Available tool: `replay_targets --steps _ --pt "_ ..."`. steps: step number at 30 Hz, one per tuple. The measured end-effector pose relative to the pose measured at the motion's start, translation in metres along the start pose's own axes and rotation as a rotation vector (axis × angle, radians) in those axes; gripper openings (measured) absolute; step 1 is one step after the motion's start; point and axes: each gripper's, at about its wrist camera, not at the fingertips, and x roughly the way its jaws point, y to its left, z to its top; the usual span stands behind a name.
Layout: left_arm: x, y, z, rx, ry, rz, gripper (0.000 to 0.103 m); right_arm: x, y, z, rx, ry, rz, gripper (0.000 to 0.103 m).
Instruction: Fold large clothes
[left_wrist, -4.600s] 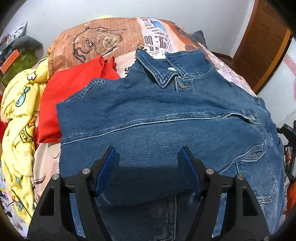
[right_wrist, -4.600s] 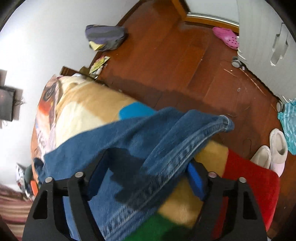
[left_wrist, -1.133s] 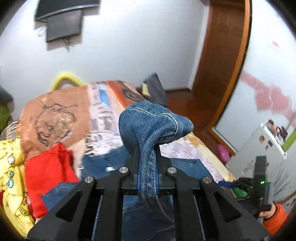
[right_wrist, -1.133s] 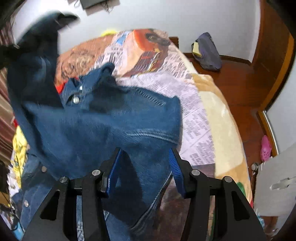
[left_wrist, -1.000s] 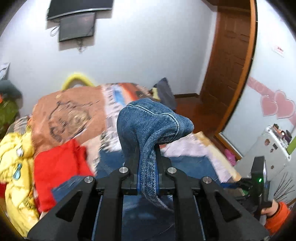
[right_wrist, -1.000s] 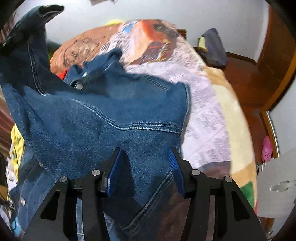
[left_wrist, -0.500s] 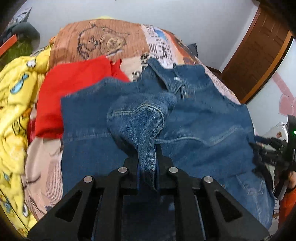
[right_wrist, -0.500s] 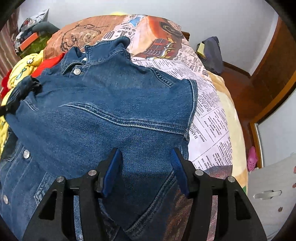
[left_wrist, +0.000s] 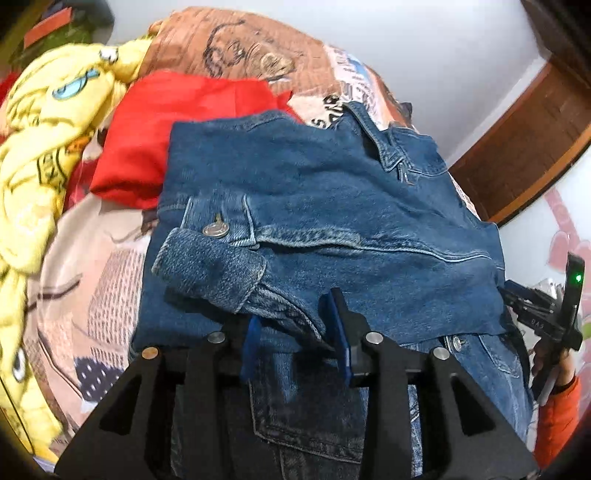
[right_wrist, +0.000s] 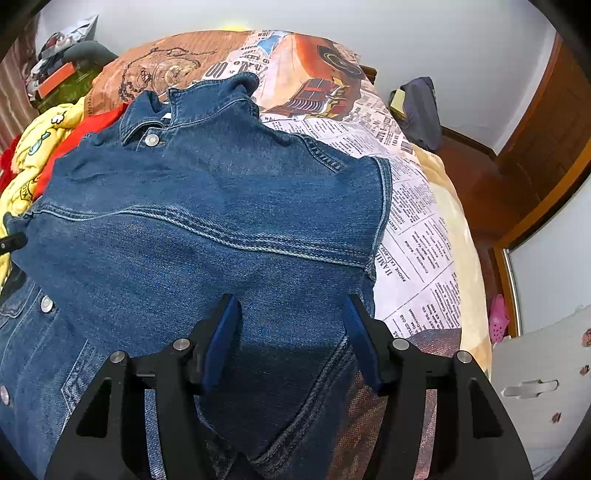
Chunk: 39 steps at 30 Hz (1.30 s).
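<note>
A blue denim jacket (left_wrist: 332, 206) lies spread on the bed, collar at the far end. Its left sleeve is folded across the body, and the buttoned cuff (left_wrist: 210, 258) rests on top near me. My left gripper (left_wrist: 295, 334) is open, its blue pads standing apart on either side of the sleeve fabric just behind the cuff. In the right wrist view the jacket (right_wrist: 207, 221) fills the frame. My right gripper (right_wrist: 291, 332) is open and empty, hovering over the jacket's lower right part.
A red garment (left_wrist: 159, 125) and a yellow cartoon-print blanket (left_wrist: 40, 140) lie left of the jacket. The newsprint-pattern bedspread (right_wrist: 417, 236) shows to the right. A wooden floor and door (right_wrist: 535, 158) lie beyond the bed's right edge. A dark bag (right_wrist: 421, 110) sits on the floor.
My left gripper carried the sleeve up and over, lowered it onto the jacket body, and opened its jaws. The right gripper stayed open over the jacket.
</note>
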Motion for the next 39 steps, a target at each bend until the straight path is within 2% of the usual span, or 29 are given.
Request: replay_targets --steps 3,6,8,10,12,13,14,15,17,20,23,25,28,29,33,36,39 --pt "0.004 0.004 0.007 -0.029 0.026 -0.020 0.039 0.000 0.000 0.000 0.001 0.000 0.000 0.055" --pt "0.007 0.016 0.018 -0.121 0.050 -0.061 0.043 0.000 -0.001 0.000 0.004 -0.002 0.003 0.056" --pt "0.005 0.021 0.023 -0.169 0.039 -0.074 0.043 0.000 -0.002 0.000 0.006 -0.002 0.006 0.056" --pt "0.002 0.022 0.028 -0.177 0.015 -0.050 0.043 0.000 -0.002 0.000 0.005 0.001 0.007 0.056" --pt "-0.001 0.014 0.032 -0.126 -0.003 0.008 0.031 0.000 -0.003 0.000 0.005 0.005 0.008 0.056" --pt "-0.003 0.008 0.033 -0.090 -0.010 0.040 0.029 0.000 -0.003 0.000 0.005 0.006 0.009 0.056" --pt "-0.007 0.001 0.034 -0.052 -0.025 0.075 0.022 0.000 -0.003 0.000 0.006 0.009 0.010 0.056" --pt "-0.011 -0.005 0.035 -0.018 -0.040 0.100 0.020 -0.001 -0.004 0.001 0.009 0.015 0.012 0.056" --pt "-0.024 -0.018 0.036 0.053 -0.095 0.137 0.020 -0.003 -0.005 0.003 0.016 0.032 0.022 0.056" --pt "-0.038 -0.026 0.035 0.104 -0.147 0.154 0.020 -0.008 -0.007 0.007 0.025 0.047 0.046 0.056" --pt "-0.036 -0.017 0.030 0.097 -0.155 0.175 0.020 -0.015 -0.005 0.009 0.038 0.038 0.087 0.057" --pt "-0.024 -0.005 0.025 0.069 -0.116 0.176 0.020 -0.016 -0.002 0.008 0.036 0.034 0.099 0.059" --pt "-0.001 0.009 0.014 0.049 -0.020 0.195 0.030 -0.013 0.003 0.004 0.024 0.047 0.105 0.059" --pt "0.008 0.015 0.008 0.048 0.021 0.218 0.039 -0.011 0.004 0.003 0.021 0.051 0.106 0.059" --pt "0.000 0.029 -0.003 0.040 0.017 0.213 0.058 -0.014 0.003 0.000 0.024 0.037 0.101 0.059" --pt "-0.010 0.039 -0.001 0.045 0.026 0.190 0.067 -0.019 -0.001 0.005 0.017 0.018 0.065 0.059" --pt "-0.023 0.044 0.007 0.044 0.029 0.176 0.068 -0.024 -0.009 0.016 0.030 -0.007 0.054 0.059"
